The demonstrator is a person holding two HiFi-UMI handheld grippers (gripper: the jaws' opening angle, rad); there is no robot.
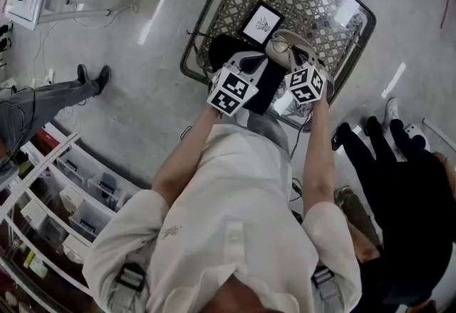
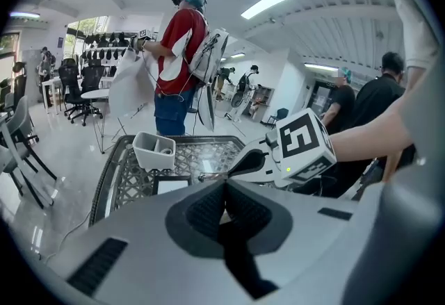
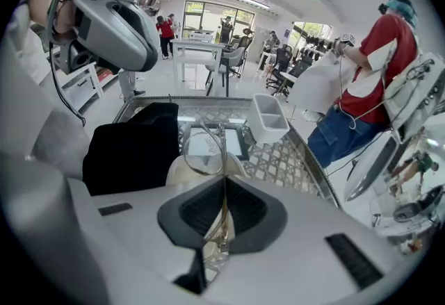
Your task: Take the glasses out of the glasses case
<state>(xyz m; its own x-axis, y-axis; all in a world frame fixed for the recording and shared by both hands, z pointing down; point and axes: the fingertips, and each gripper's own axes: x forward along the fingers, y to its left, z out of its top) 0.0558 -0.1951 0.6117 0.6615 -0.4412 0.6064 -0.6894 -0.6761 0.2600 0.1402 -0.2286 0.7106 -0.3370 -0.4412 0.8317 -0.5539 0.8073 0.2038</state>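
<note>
Most of it looks done, I judge — my right gripper (image 3: 224, 184) pinches the glasses (image 3: 207, 151) by a temple, just above the pale glasses case (image 3: 175, 173). My left gripper (image 2: 224, 187) has its jaws pressed together — only carrying clear remains.

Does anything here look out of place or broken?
Nothing is spilled or visibly broken. The one odd sight is the glasses, clamped edge-on in the right gripper by their thin wire frame, near the cream case. A black cloth lies bunched on the lattice table beside it.
</note>
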